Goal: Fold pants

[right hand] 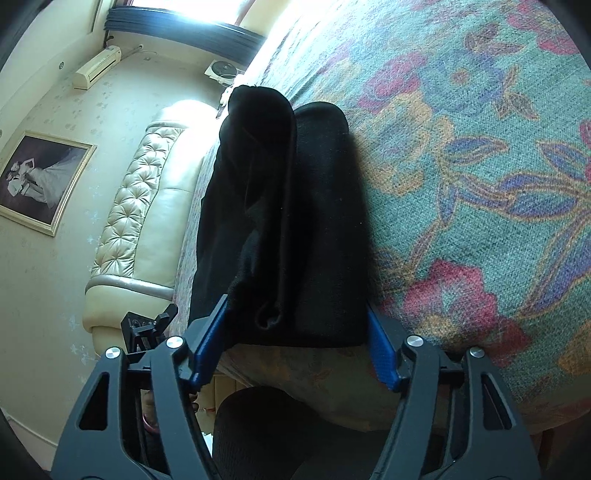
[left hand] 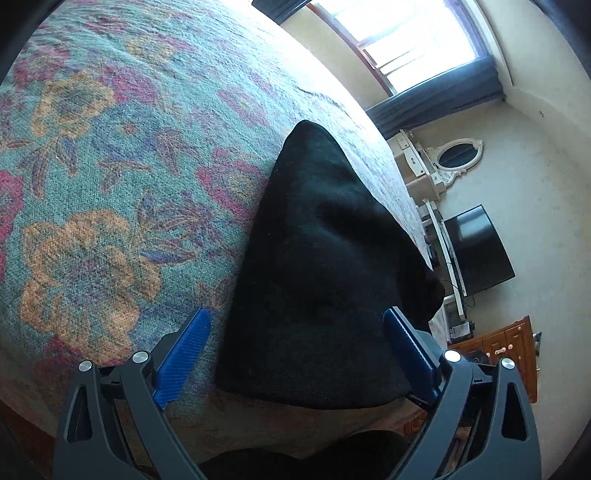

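Note:
The black pants (left hand: 325,258) lie folded in a long stack near the edge of the floral bedspread (left hand: 110,166). My left gripper (left hand: 297,321) stands open over their near end. Its left pad (left hand: 184,354) hovers above the bedspread and its right pad (left hand: 406,350) sits at the pants' right side. In the right wrist view the pants (right hand: 314,221) show a rolled upper layer lying on a flat lower one. My right gripper (right hand: 297,310) straddles their near end, a blue pad close against each side. The cloth edge between the pads looks flat and unsqueezed.
The bedspread (right hand: 480,184) stretches wide beyond the pants. A tufted cream headboard (right hand: 140,206) and a framed picture (right hand: 40,181) are on one side. A television (left hand: 476,251), a white mirror stand (left hand: 443,162) and a wooden cabinet (left hand: 509,350) are on the other. A window (left hand: 406,33) glares behind.

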`<state>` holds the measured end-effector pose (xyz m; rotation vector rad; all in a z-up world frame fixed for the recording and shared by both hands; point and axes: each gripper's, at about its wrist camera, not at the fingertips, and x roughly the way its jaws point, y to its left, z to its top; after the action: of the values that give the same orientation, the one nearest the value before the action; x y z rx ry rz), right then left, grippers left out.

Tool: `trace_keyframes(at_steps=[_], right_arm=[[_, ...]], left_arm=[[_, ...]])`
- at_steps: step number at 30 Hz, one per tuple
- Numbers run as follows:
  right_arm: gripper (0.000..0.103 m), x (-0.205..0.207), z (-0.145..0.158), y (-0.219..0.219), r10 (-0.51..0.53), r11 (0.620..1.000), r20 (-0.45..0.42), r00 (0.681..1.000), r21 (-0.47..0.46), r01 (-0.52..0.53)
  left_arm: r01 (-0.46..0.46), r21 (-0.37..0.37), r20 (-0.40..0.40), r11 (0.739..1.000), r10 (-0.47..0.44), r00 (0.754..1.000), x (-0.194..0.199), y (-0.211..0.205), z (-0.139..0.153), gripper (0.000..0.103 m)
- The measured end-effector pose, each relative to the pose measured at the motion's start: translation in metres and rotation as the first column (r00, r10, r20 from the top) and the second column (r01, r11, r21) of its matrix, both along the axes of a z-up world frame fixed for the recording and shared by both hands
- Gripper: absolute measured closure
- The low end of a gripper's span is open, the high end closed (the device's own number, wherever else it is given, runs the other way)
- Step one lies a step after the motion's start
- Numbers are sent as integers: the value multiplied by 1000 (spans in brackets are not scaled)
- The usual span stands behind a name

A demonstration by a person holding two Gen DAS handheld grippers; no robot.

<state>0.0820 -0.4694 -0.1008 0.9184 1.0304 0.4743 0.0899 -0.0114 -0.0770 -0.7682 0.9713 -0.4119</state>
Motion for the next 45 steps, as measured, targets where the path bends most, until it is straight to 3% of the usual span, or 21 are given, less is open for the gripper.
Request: trace_keyframes(at_steps=[3,6,13,16,18,22,25,26,27,28,34,45], right_arm=[[60,-2,-4,-4,-1,1000,-1,1000,18,1],[66,-3,-3,-4,2,1000,12,1000,13,-2],[67,-1,-9,-9,-1,999,13,1000,47,1],[67,-2,-10,-9,-3,999,14,1000,49,3],[67,-3,-11,-10,-4,999,15,1000,50,3],[67,-4,-11,-10,-3,998,20,1000,57,2],[67,-6,-11,-12,-4,998,21,1000,59,3],[67,-6,-11,-12,-4,998,21,1000,59,2],[67,-6,-11,-13,-3,998,22,1000,60,2],[67,-7,-11,-13,-4,998,21,1000,61,2],[67,-9,-14,-20,1,998,26,1000,67,-3],[68,-14,-16,-22,-4,997,30,1000,73,1]], left_arm=[[-4,-17,-6,1000,4,1000,-1,9,-3,10],[-10,-51,-11,999,9,1000,-6,16,-5,10],[24,-166,-39,986,-31,999,-10,21,-16,10],[16,-310,-101,951,-50,994,-7,23,-24,10],[-6,-337,-137,941,-43,990,-6,23,-27,10],[8,-390,-130,921,-64,989,-7,33,-37,10],[42,-316,-102,948,-78,992,-9,28,-31,13],[45,-248,-106,968,-73,992,-9,22,-27,22],[54,-145,-114,988,-70,991,-9,17,-24,45],[74,-88,-104,993,-83,991,-9,14,-22,48],[62,-118,-102,991,-74,992,-10,18,-28,57],[70,-71,-85,995,-76,994,-7,4,-20,60]])
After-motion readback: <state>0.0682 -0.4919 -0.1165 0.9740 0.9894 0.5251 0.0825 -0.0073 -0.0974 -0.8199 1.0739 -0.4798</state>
